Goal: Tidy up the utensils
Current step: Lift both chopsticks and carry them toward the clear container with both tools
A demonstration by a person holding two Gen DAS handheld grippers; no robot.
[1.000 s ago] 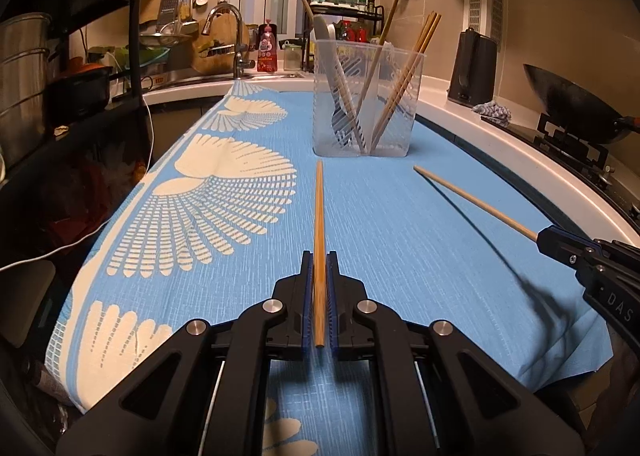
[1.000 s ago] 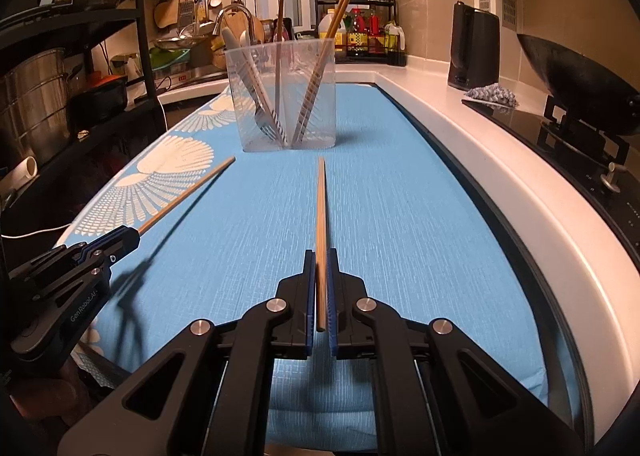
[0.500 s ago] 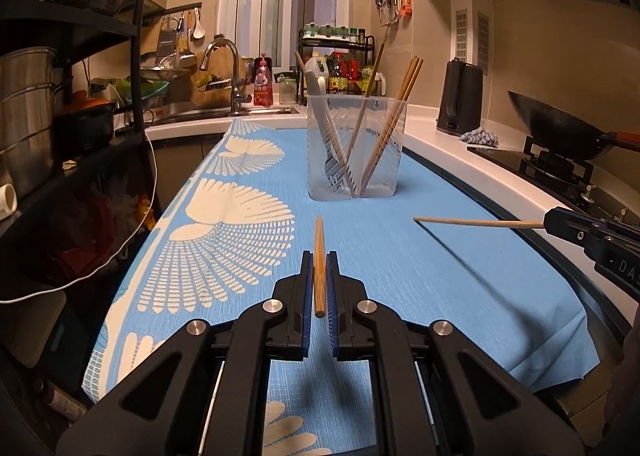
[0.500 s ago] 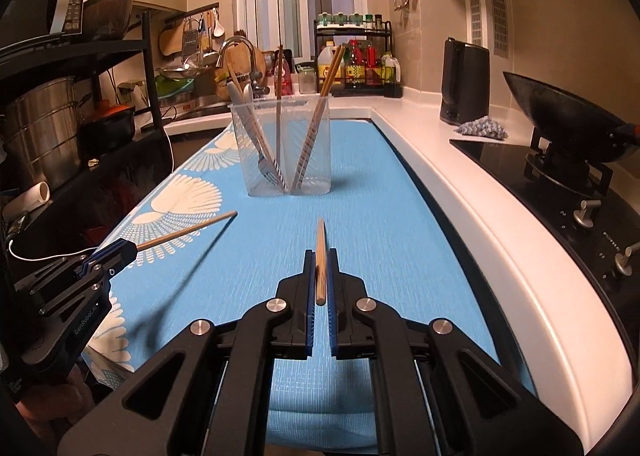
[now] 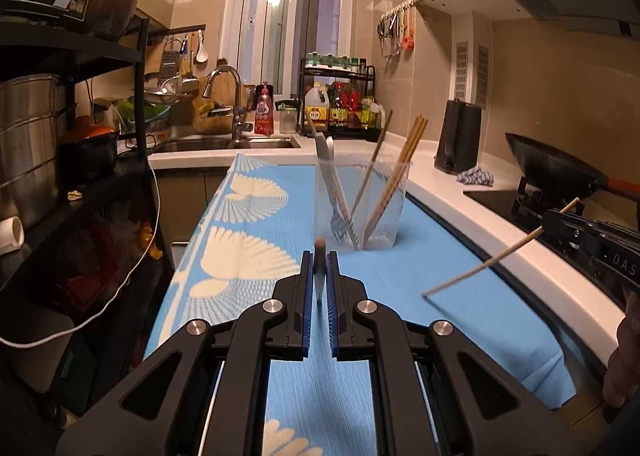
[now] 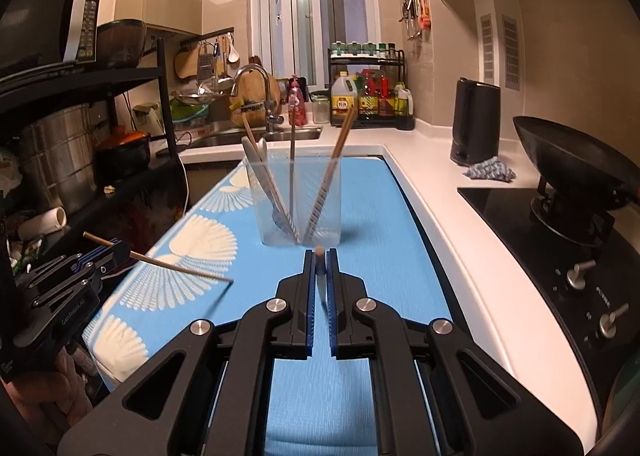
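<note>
a chopstick (image 5: 319,252) is clenched in the left gripper (image 5: 319,288), another chopstick (image 6: 319,256) in the right gripper (image 6: 319,288); since earlier both have been tilted upward, nearer the clear holder (image 5: 362,204) on the blue cloth (image 5: 440,268).

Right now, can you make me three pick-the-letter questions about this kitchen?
1. Where is the clear cup?
A. on the blue cloth
B. in the sink
C. on the stove

2. What colour is the kettle?
A. red
B. black
C. white

3. What is each tool doing?
A. hanging open
B. lying flat
C. pinching a chopstick

Answers: 1 A, the cup stands on the cloth. 2 B, it looks black by the wall. 3 C, the left tool pinches one chopstick, and the right tool pinches another chopstick.
</note>
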